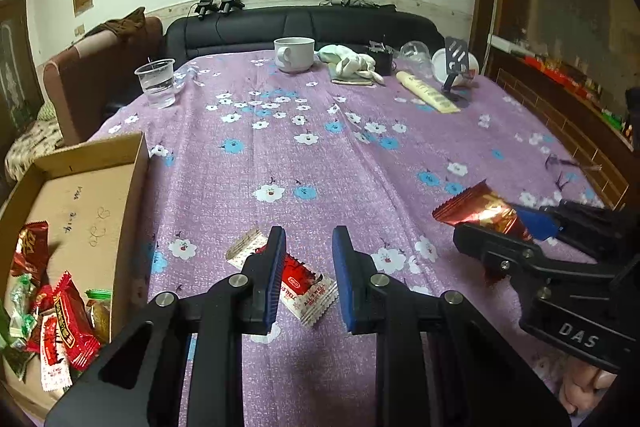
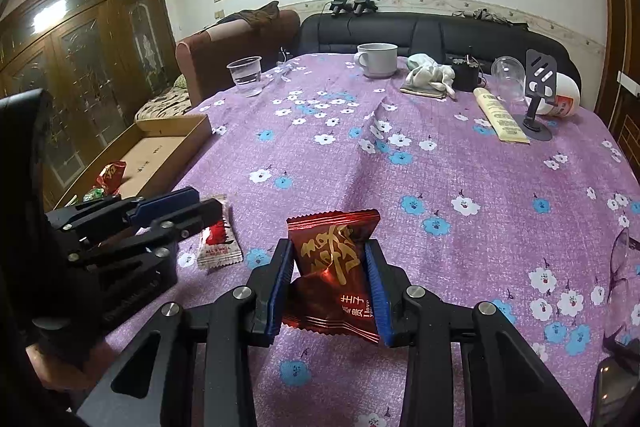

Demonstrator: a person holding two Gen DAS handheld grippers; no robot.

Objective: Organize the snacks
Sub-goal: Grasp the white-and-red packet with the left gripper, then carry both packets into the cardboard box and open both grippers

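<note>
A dark red snack packet with gold writing (image 2: 332, 259) is held above the purple flowered tablecloth (image 2: 400, 187), with my right gripper (image 2: 330, 247) shut on its two sides. The left wrist view shows the same packet (image 1: 480, 211) at the right, in my right gripper (image 1: 492, 223). My left gripper (image 1: 308, 239) is closed to a narrow gap and holds nothing. It hovers over a white and red snack (image 1: 308, 287) lying flat on the cloth, also visible as the white and red snack (image 2: 218, 239) just past my left gripper (image 2: 200, 201).
A shallow cardboard box (image 1: 132, 195) at the table's left edge holds several wrapped snacks (image 1: 60, 311). Far across the table stand a plastic cup of water (image 1: 157, 83), a white mug (image 1: 294, 54), a crumpled cloth (image 1: 352, 63), a cream tube (image 1: 428, 93) and a phone stand (image 1: 456, 67). Eyeglasses (image 2: 620, 267) lie at the right.
</note>
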